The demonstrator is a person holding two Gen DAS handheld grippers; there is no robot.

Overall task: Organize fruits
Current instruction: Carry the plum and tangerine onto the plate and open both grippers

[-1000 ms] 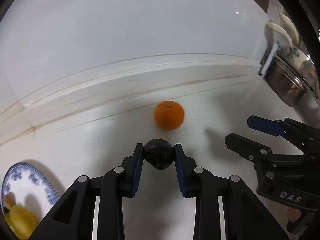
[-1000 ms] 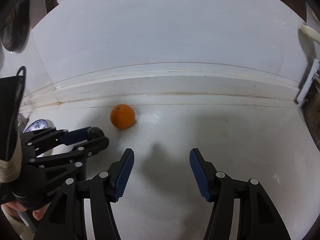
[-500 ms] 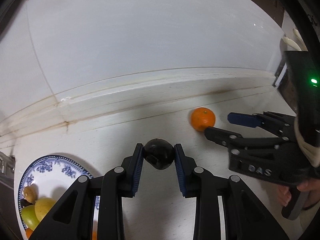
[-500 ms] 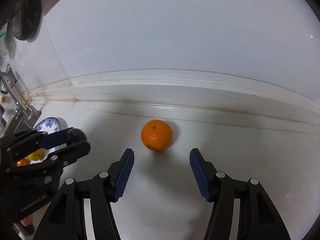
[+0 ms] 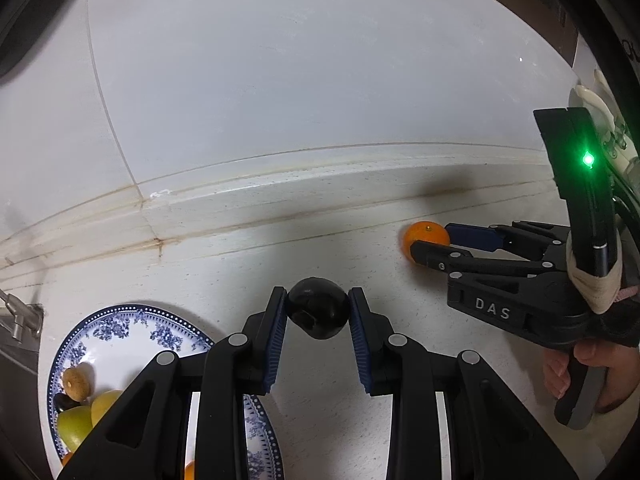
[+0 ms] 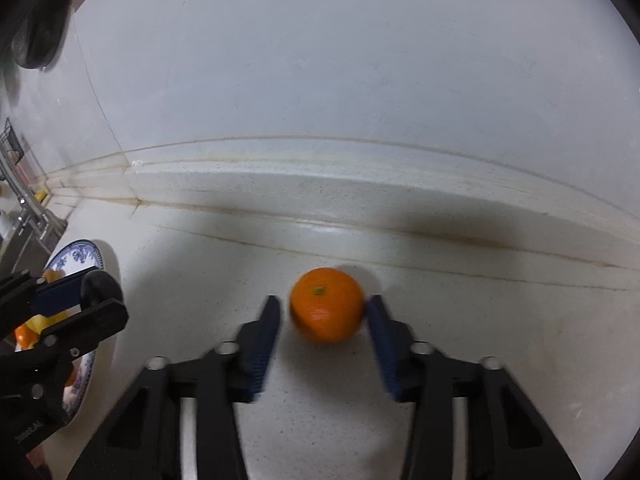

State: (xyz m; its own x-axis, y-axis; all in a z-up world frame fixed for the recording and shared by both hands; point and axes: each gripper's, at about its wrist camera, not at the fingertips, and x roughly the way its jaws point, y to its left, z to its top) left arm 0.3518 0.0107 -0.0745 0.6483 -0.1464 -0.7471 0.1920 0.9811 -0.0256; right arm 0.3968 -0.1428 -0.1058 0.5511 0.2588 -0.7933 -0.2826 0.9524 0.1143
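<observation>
- Left hand-held gripper clenched on dark fruit, held above tabletop just right of plate.
- Right hand-held gripper around orange on tabletop; right pad touching, left w/ small gap, so not yet gripped.
- Step: pickup of orange. Next, prob.: squeeze, lift, carry both to plate w/ other fruit.

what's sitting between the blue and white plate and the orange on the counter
In the left wrist view, the left gripper with its dark fruit sits between plate and orange; otherwise bare countertop.
</observation>
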